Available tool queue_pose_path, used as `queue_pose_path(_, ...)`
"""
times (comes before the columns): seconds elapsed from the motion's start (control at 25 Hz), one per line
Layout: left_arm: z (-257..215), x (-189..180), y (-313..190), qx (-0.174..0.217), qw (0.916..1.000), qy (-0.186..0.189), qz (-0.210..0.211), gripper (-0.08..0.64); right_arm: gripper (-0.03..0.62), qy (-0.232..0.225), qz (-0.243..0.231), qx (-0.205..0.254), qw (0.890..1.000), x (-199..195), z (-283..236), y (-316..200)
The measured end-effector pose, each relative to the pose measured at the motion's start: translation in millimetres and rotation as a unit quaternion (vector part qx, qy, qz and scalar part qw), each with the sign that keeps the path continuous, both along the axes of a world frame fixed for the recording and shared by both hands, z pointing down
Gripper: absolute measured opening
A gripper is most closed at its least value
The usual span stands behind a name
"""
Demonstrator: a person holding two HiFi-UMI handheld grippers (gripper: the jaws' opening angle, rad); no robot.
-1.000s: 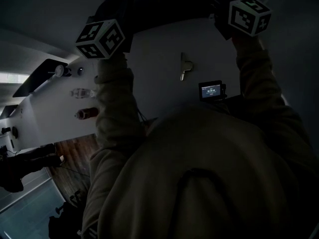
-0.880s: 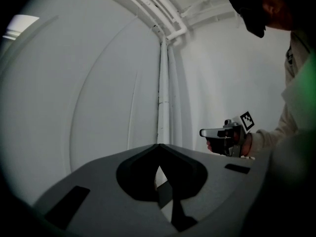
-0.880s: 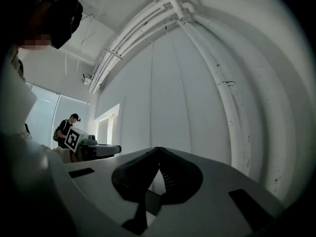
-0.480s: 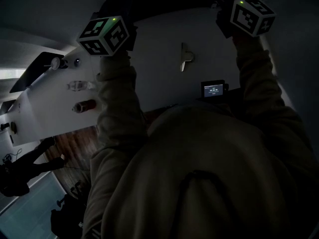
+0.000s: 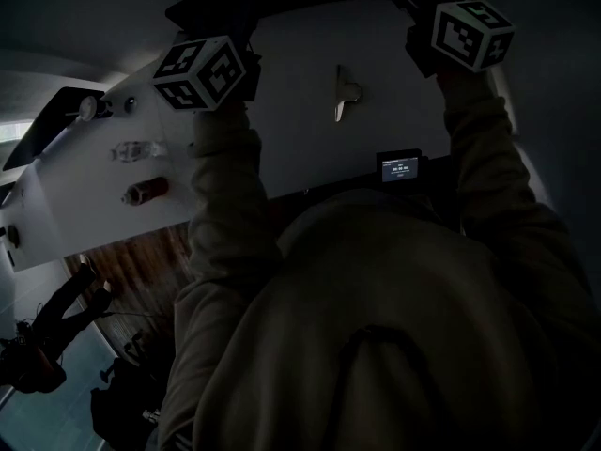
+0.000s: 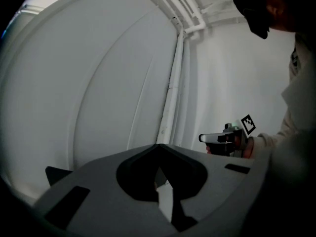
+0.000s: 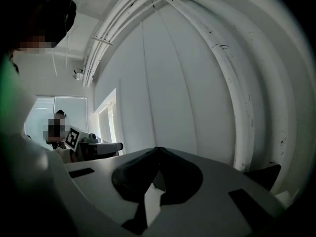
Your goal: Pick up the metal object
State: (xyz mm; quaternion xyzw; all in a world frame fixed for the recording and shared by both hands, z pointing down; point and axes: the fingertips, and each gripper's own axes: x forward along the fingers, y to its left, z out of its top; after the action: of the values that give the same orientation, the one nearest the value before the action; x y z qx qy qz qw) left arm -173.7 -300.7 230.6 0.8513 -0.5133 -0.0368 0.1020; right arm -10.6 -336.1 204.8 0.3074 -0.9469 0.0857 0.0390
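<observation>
The metal object (image 5: 346, 92), a small pale bracket-like piece, lies on the white table (image 5: 291, 139) in the dim head view, between my two raised arms. The left gripper's marker cube (image 5: 202, 71) is to its left, the right gripper's cube (image 5: 471, 34) to its upper right. Both grippers point away from the table toward white walls and ceiling pipes. My left gripper (image 6: 158, 148) has its jaws together with nothing in them. My right gripper (image 7: 157, 150) is the same, shut and empty. Each gripper view shows the other gripper (image 6: 224, 139) (image 7: 96, 148) held out at the side.
A small lit screen device (image 5: 399, 167) stands at the table's near edge. A reddish cylinder (image 5: 144, 192), a clear item (image 5: 131, 149) and a round knob (image 5: 89, 108) sit at the table's left end. Wooden floor (image 5: 141, 261) and another person (image 5: 47, 341) lie lower left.
The head view has swung, so the table and metal object sit higher and further left in frame. The left cube has shifted right. Both arms stay raised; the jaws are unchanged.
</observation>
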Motion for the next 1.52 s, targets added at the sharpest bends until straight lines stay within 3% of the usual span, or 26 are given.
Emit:
queue_pose_path(0.24,32,-2,5,-0.025,0.9997,0.005,0.000,0.005,0.018,0.011,-0.004,-0.029,1.000,-9,37,5)
queue_pose_path(0.4,45,-3,8,-0.030,0.9988,0.039,-0.004,0.005,0.018,0.026,0.007,-0.050,0.998,-2,63,6)
queue_pose_path(0.8,87,8,11,-0.068,0.9962,0.054,0.003,0.005,0.018,0.040,0.016,-0.096,0.994,7,108,16)
queue_pose_path(1.52,179,30,19,-0.150,0.9874,0.045,0.025,0.005,0.018,0.037,0.026,-0.164,0.985,18,192,19)
